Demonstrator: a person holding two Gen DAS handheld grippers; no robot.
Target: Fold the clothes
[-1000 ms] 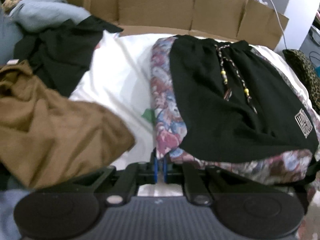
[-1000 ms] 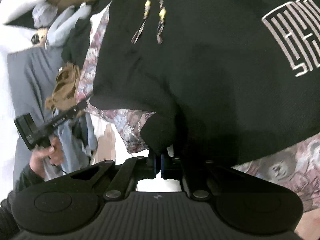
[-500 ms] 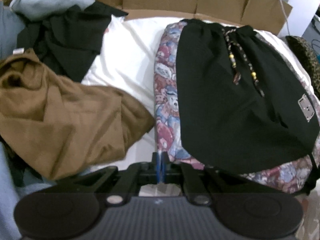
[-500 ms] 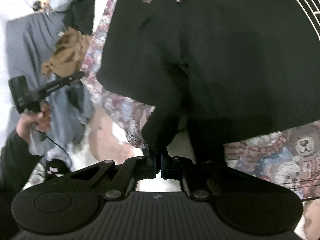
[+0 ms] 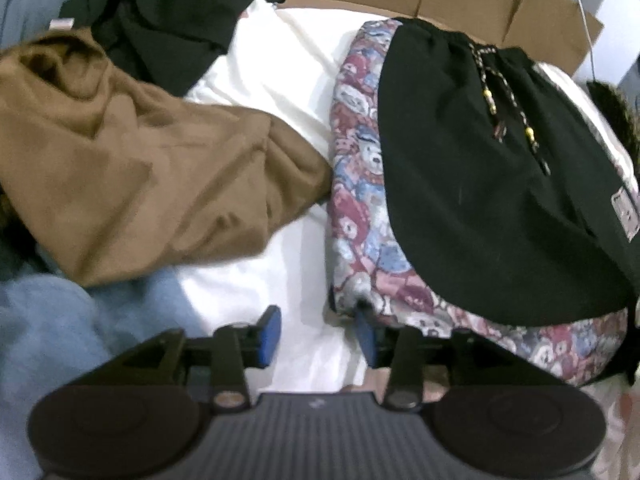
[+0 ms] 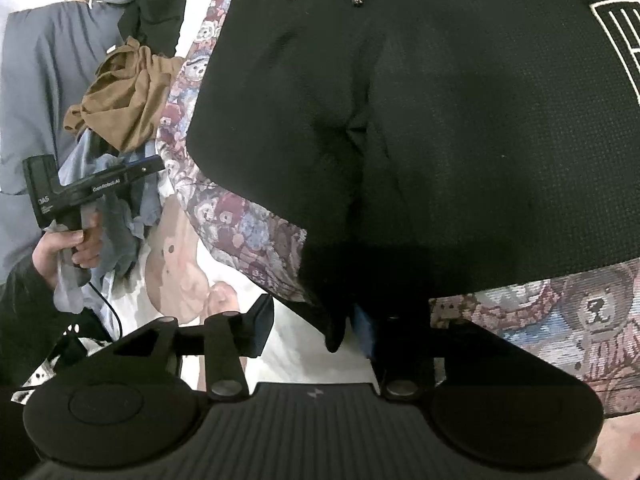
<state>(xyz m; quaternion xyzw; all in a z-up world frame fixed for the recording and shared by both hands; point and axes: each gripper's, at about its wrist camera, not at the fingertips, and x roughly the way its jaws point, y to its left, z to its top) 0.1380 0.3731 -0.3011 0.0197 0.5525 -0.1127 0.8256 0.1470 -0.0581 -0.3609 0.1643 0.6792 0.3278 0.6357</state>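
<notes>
Black shorts (image 5: 480,184) lie folded on bear-print cloth (image 5: 360,200) on bed. Left gripper (image 5: 316,336) jaws opening, cloth corner by right pad. Right gripper (image 6: 316,326) jaws opening, shorts' hem tip between, unpressed.

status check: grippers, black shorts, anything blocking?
Left gripper, right gripper both opening, nothing pinched. Black drawstring shorts lying on teddy-bear-print fabric. Crumpled brown garment alongside.
</notes>
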